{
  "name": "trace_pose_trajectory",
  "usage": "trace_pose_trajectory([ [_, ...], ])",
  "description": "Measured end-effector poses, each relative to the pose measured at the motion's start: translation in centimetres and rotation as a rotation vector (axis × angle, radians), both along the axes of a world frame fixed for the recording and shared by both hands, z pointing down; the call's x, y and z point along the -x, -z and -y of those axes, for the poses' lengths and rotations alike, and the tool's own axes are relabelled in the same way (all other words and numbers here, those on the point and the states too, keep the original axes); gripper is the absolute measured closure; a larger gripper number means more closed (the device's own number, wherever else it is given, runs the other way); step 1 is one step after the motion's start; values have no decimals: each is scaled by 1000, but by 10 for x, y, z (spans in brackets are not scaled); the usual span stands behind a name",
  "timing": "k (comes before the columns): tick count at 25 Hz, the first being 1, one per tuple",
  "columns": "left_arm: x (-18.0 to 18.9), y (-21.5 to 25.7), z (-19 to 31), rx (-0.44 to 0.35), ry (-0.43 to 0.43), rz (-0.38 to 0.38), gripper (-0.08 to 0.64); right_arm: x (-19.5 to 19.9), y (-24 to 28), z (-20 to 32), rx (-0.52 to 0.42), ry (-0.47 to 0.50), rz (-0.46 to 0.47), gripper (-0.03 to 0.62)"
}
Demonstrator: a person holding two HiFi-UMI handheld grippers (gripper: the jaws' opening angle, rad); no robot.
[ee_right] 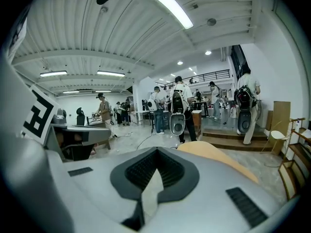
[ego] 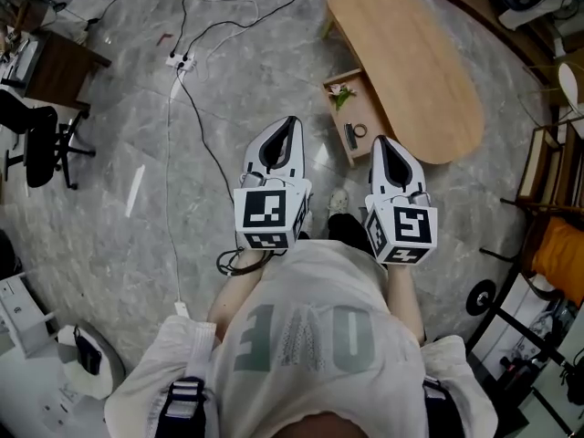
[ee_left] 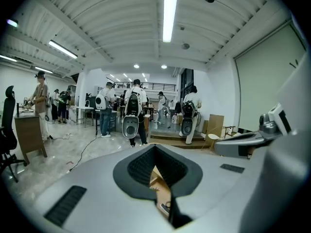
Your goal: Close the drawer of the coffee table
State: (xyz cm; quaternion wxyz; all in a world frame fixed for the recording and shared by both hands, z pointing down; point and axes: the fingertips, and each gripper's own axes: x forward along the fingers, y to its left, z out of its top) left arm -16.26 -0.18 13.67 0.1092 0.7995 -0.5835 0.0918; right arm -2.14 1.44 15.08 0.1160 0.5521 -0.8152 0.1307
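Fig. View from my head over the grey marble floor [ego: 228, 80]; the closing has, by my reading, not yet started. The shallow light-wood drawer [ego: 358, 109] stands pulled well out from the long side of the oval light-wood coffee table [ego: 411, 62], so its inside is open to view. In it lie a small green sprig [ego: 340, 92], a black ring [ego: 359, 130] and a short dark object [ego: 350, 138]. My left gripper [ego: 291, 120], white-shelled with dark pads, has its jaws pressed together with nothing between them. My right gripper [ego: 380, 140] is likewise closed and empty. I hold both in front of my chest, pointing toward the table. The left one is aimed at the floor beside the drawer and the right one toward the drawer's near end. Neither touches the drawer or the table. Done: nothing that shows. Left to do: bring a gripper to the drawer's front panel, on the side away from the table, and push until it sits flush
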Motion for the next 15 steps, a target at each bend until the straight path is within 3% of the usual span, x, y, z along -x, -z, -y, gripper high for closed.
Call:
trace_pose_trajectory([
  [8, -29, 2, 43, -8, 50, 25, 552, -23, -3, 48, 1, 85, -15, 588],
  [15, -42, -11, 72, 3, -27, 56, 552, -28, -8, 71, 17, 89, -61, 588],
])
